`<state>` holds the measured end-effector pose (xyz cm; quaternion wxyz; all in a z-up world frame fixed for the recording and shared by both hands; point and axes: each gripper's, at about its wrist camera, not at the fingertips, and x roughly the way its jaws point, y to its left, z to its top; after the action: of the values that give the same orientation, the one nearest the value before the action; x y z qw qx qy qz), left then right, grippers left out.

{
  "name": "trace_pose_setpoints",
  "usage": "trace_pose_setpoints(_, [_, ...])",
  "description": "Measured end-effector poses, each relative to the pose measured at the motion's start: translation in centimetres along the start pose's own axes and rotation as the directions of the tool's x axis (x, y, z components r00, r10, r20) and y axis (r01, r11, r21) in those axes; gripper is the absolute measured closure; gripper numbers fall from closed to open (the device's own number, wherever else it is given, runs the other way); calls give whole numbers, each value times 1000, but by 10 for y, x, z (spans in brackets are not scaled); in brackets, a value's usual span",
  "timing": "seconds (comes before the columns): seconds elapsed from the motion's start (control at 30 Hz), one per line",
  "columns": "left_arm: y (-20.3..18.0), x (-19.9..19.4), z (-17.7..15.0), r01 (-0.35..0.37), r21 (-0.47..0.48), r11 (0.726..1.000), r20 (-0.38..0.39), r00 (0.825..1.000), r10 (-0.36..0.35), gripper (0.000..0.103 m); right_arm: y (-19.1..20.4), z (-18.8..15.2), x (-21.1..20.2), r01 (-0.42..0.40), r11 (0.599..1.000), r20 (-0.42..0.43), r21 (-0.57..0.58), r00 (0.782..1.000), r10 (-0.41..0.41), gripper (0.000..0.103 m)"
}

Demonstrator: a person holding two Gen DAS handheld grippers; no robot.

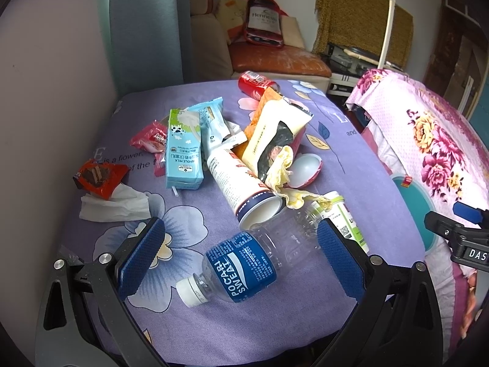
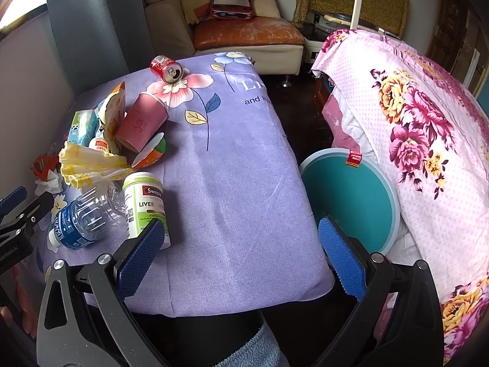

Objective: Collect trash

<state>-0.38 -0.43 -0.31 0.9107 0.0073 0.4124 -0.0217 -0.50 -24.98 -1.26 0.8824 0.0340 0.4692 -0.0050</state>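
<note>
Trash lies piled on a purple flowered cloth [image 1: 275,315]. A clear Pocari Sweat bottle [image 1: 241,264] lies on its side between the blue pads of my left gripper [image 1: 240,255], which is open around it without touching. Behind it are a white tube can [image 1: 241,183], a blue milk carton [image 1: 183,150], a yellow wrapper [image 1: 275,134], a red can [image 1: 255,82], a crumpled tissue [image 1: 116,206] and a red chocolate wrapper [image 1: 99,177]. My right gripper [image 2: 241,250] is open over bare cloth, with the green-and-white Swisse bottle [image 2: 145,206] just beyond its left finger.
A teal round bin [image 2: 354,202] stands in the gap between the table and a pink floral cover [image 2: 428,140] on the right. A wall and grey curtain [image 1: 143,24] close the left side. A sofa [image 2: 244,33] stands behind the table. A pink paper cup [image 2: 142,122] lies among the pile.
</note>
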Motion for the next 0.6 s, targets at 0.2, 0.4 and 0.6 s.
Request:
trace_pose_setpoints(0.2, [0, 0, 0, 2, 0, 1000, -2, 1000, -2, 3, 0, -2, 4, 0, 1000, -9, 0, 1000, 0, 6])
trace_pose_setpoints(0.4, [0, 0, -1, 3, -1, 1000, -3, 1000, -3, 3, 1, -4, 8, 0, 1000, -21, -3, 1000, 0, 6])
trace_pose_setpoints(0.6, [0, 0, -1, 6, -4, 1000, -4, 1000, -6, 3, -1, -4, 11, -1, 1000, -30, 8, 1000, 1, 6])
